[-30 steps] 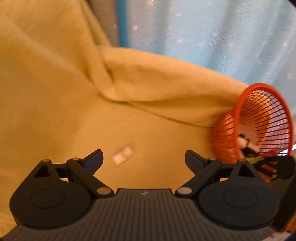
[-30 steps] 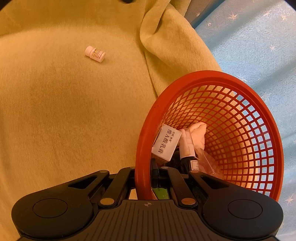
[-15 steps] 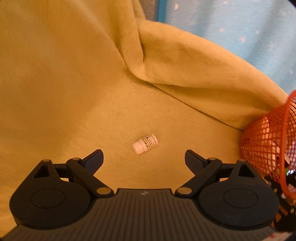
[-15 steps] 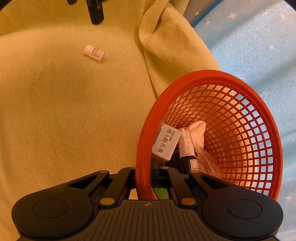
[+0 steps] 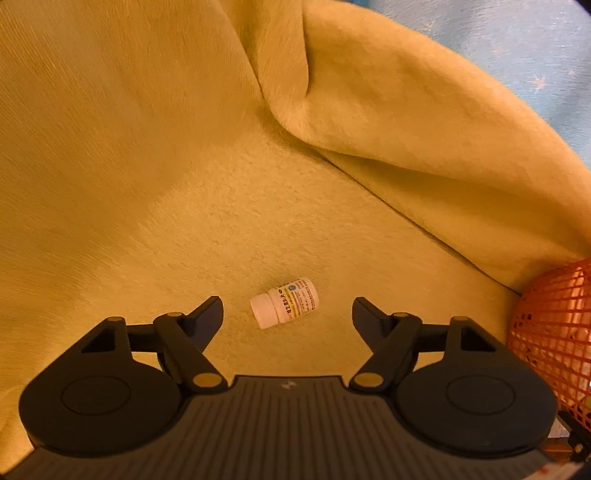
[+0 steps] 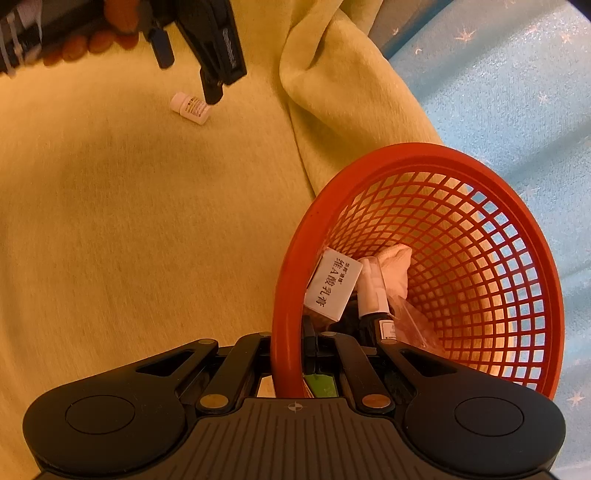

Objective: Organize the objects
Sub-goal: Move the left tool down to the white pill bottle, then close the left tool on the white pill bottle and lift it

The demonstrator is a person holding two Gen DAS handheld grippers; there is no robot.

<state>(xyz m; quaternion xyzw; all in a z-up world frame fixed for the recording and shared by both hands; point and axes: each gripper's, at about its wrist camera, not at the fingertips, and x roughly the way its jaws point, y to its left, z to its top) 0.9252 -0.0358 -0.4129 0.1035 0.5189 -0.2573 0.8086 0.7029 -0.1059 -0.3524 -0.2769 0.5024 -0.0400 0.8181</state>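
Note:
A small white pill bottle (image 5: 283,302) lies on its side on the yellow-green blanket (image 5: 147,184), just ahead of my open left gripper (image 5: 287,305) and between its fingertips. The right wrist view shows the same bottle (image 6: 190,107) far off, with the left gripper (image 6: 188,77) hanging over it in a person's hand (image 6: 92,33). My right gripper (image 6: 290,341) is shut on the rim of the red mesh basket (image 6: 480,206), tilting it. Inside lie a white labelled box (image 6: 332,284), a small dropper bottle (image 6: 373,291) and a white cloth (image 6: 395,258).
A thick fold of the blanket (image 5: 406,129) rises behind the bottle and runs toward the basket (image 5: 554,332) at the right edge. A light blue starred sheet (image 6: 498,92) lies beyond the blanket on the right.
My left gripper has swung left and down toward the pill bottle, which now sits between its open fingers. The basket slid to the edge of its view. The right gripper keeps holding the rim.

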